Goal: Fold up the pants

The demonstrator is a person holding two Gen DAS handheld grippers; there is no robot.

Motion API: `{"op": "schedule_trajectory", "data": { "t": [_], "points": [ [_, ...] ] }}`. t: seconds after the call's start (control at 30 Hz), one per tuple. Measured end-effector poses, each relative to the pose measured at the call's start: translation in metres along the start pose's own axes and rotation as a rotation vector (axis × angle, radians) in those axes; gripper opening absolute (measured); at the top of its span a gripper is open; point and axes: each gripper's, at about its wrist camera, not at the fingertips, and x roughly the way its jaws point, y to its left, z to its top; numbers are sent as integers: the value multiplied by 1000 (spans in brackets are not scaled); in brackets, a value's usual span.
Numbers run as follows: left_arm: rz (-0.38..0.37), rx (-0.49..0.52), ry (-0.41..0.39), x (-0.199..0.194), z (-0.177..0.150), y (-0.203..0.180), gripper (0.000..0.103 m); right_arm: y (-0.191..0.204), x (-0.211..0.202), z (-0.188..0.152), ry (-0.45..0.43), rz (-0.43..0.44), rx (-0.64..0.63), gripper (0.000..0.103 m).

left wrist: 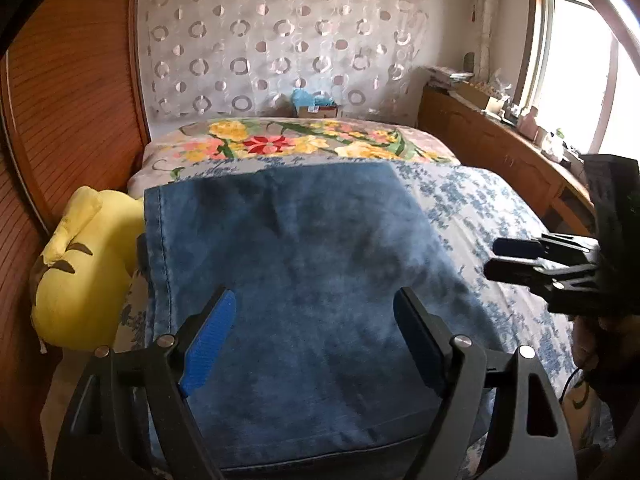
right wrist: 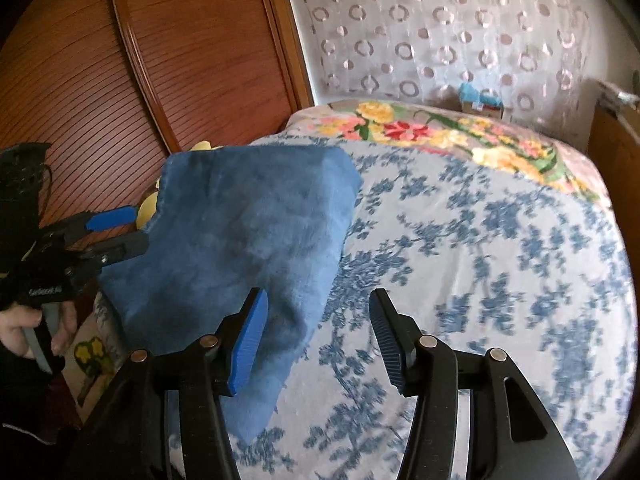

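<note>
The pants are soft, faded blue denim, folded into a thick slab with a stitched hem along the near and left edges. They lie on the bed, toward its left side, on a thin sheet printed with blue sprigs; a band of yellow and red flowers crosses the far end. A plump yellow cushion sits squeezed between the pants and the ribbed wooden wall, partly hidden by the denim.

The left gripper hovers over the pants with its fingers spread wide, ribbed blue pads facing inward, pinching nothing. The right gripper has its fingers apart too, holding nothing; one finger overlaps the denim's right edge in its own view, the other is over bare sheet. That view is blurred, so the folded layers are hard to make out. The pants' near edge is cut off by the gripper bodies.
</note>
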Motion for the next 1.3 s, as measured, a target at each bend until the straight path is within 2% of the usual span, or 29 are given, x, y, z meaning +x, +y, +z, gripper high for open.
{"op": "schedule_trajectory", "data": {
  "t": [0.4, 0.8, 1.3],
  "points": [
    [18, -34, 49, 16, -12, 19, 82, -8, 62, 24, 55, 23, 8, 55],
    [19, -34, 84, 29, -8, 24, 82, -20, 101, 39, 87, 100, 40, 55],
    [-10, -6, 64, 37, 15, 13, 82, -33, 115, 37, 78, 155, 35, 55]
  ]
}}
